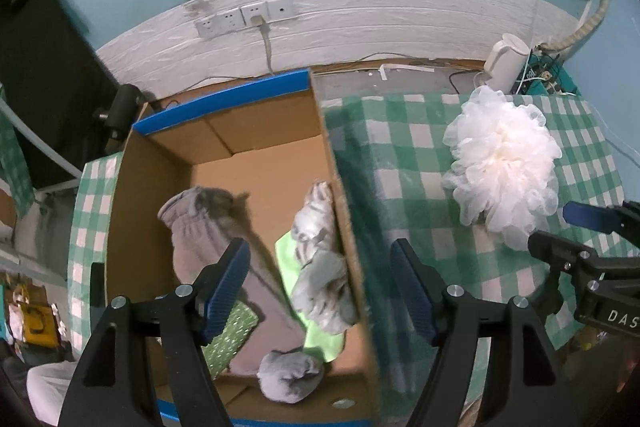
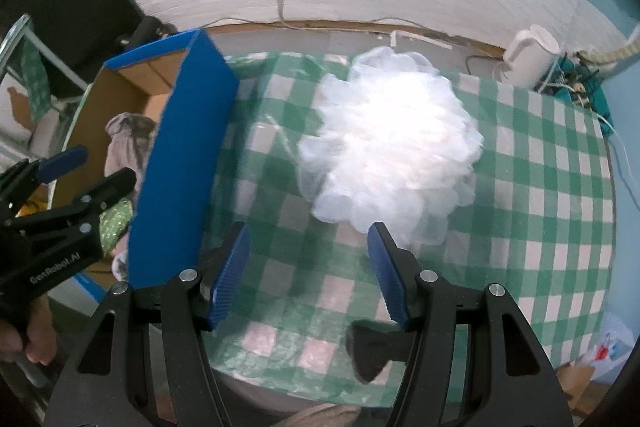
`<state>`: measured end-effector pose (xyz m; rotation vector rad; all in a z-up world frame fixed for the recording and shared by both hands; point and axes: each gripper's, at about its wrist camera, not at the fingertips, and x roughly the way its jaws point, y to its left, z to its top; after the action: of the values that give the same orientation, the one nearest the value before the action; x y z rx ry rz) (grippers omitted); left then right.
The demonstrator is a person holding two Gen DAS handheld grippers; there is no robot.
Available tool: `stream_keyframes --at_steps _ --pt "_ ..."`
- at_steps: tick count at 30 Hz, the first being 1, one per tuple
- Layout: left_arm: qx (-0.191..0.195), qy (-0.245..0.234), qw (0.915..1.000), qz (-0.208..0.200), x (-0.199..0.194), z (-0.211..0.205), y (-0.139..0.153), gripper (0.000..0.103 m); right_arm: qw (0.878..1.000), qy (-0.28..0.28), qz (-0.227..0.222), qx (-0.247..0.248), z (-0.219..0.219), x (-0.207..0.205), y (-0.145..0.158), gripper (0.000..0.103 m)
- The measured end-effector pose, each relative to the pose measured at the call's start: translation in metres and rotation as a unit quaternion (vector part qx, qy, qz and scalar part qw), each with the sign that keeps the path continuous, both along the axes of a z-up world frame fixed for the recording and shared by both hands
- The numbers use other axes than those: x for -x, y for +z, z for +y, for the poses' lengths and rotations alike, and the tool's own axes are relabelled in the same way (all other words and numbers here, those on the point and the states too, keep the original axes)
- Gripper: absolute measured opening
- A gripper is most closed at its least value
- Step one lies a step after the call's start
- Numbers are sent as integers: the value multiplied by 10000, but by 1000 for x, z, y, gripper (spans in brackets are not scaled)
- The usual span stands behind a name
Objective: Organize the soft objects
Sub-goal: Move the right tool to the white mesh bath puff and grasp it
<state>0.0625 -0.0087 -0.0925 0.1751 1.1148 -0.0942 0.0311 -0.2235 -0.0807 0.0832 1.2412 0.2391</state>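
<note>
A cardboard box [image 1: 344,195] with blue-taped rims stands on the left of a green-checked tablecloth [image 1: 400,147]. In it lie a grey cloth [image 1: 196,227], a grey-and-white striped soft piece [image 1: 320,247], a light green cloth [image 1: 290,263], a grey rolled bundle [image 1: 290,375] and a green dotted pad [image 1: 232,335]. My left gripper [image 1: 320,247] hangs open above the box's right side, nothing between its pads. A white mesh bath pouf [image 2: 388,151] rests on the cloth to the right of the box. My right gripper [image 2: 308,227] stands open just short of the pouf, holding nothing.
A white kettle [image 2: 530,57] and a tangle of cables sit at the table's far right corner. Wall sockets [image 1: 248,15] with a plugged lead are behind the box. A hand [image 2: 24,339] holds the left gripper [image 2: 106,165]. The table's near edge curves below my right fingers.
</note>
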Motion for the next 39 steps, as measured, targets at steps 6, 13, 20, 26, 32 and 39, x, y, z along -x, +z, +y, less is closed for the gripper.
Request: stream_keyframes --at_steps 6,13,20,26,32,39 --pt "-38 -11 10000 5 -14 -20 -1 74 9998 -193 67 33 -21 -9 -6 61" --pt "-82 -55 9999 52 -34 -45 -6 76 9991 -223 37 350 -34 -35 -6 62" --pt "-308 -66 9994 129 -56 -59 -22 76 9981 -284 193 510 -39 -68 -16 66" --pt "-542 -4 9985 102 -69 -65 -34 79 9961 -260 298 793 -35 -91 -33 75" --pt "-426 -17 9990 143 -72 -70 -33 79 9947 -286 542 827 -35 -108 -57 84" --pt "-409 -203 9986 284 -74 -83 -43 79 9939 -358 744 732 -39 -114 -77 87"
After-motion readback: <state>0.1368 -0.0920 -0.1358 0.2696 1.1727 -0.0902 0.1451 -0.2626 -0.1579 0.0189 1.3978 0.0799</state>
